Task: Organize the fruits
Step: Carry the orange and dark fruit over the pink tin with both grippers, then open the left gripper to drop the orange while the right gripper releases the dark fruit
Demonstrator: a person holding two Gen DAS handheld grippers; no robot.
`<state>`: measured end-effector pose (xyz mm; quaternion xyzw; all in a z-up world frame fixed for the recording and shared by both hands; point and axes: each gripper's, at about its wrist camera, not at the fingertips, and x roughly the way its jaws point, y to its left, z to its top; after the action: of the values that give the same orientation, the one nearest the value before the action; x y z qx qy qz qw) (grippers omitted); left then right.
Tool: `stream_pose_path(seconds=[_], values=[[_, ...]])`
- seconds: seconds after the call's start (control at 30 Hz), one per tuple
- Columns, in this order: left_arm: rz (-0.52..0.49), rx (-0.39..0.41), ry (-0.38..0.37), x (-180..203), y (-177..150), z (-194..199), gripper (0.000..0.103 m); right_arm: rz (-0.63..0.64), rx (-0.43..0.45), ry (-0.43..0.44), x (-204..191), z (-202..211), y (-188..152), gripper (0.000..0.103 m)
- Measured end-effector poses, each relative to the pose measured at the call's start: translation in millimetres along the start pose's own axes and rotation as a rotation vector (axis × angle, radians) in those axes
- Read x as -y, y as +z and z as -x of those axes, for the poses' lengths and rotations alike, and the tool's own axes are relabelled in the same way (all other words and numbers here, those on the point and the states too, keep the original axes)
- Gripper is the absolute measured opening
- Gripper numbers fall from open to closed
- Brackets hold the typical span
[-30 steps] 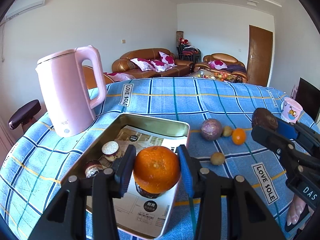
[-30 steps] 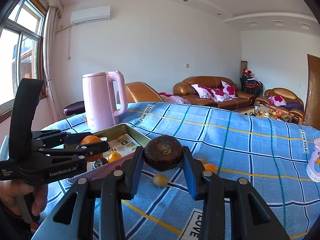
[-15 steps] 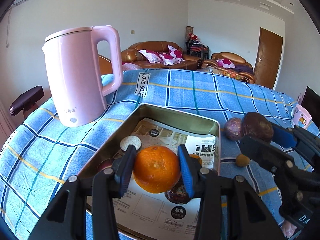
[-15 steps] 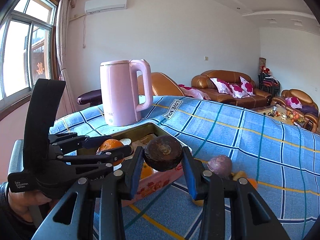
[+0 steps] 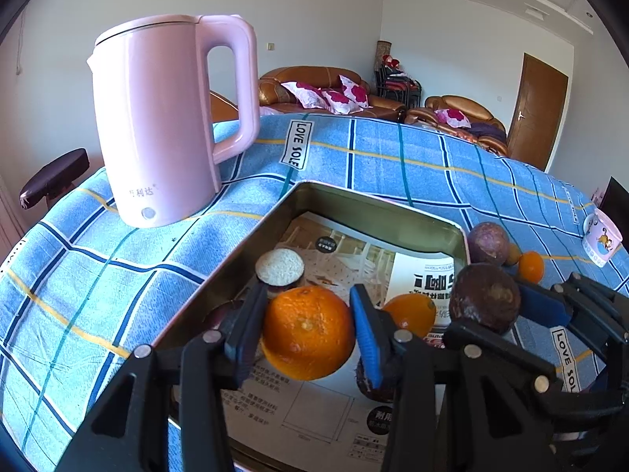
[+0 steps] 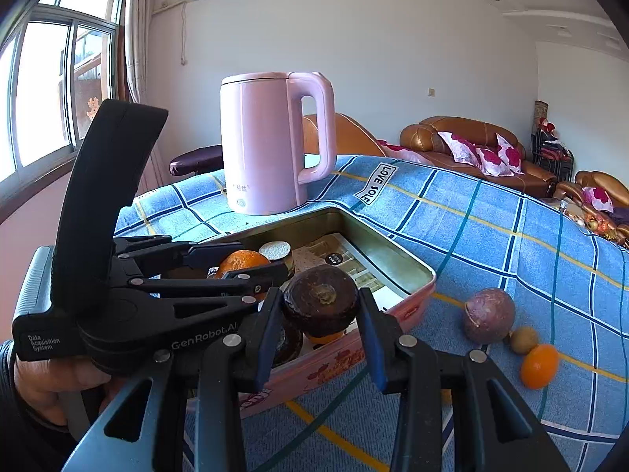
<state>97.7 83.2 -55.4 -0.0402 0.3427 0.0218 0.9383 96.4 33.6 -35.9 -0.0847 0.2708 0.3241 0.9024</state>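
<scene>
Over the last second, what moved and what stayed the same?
Both grippers carried their fruit toward the tin: the left gripper brought the orange over it, the right gripper brought the dark brown fruit up to its rim. Neither let go. The kettle and loose fruit stayed put.

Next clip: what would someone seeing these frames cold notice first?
Most likely the big orange clamped in the left hand-held gripper over the open metal tin, and the dark brown fruit pinched in the right hand-held gripper at the tin's near edge. Behind the tin a tall pink kettle stands on the blue checked cloth, with three loose fruits to the tin's right.
</scene>
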Motion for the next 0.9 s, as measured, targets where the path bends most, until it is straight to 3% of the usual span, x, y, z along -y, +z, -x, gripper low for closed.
stream_pose_path(seconds=[0.37,0.53,0.6,0.73,0.9], values=[[-0.008,-0.002,0.033,1,0,3,0.05,-0.023,-0.032,0.038,5,-5,0,0.041],[0.011,0.037,0.069,-10,1,16,0.085,-0.058,0.001,0.033,12,2,-1,0.065],[0.025,0.059,0.057,-11,4,23,0.093,-0.074,0.019,0.028,16,10,-2,0.069],[0.034,0.103,0.035,-1,9,36,0.1,-0.063,0.018,-0.032,28,29,-8,0.069],[0.005,0.103,0.006,29,13,33,0.1,-0.114,-0.006,-0.158,68,57,-21,0.069]])
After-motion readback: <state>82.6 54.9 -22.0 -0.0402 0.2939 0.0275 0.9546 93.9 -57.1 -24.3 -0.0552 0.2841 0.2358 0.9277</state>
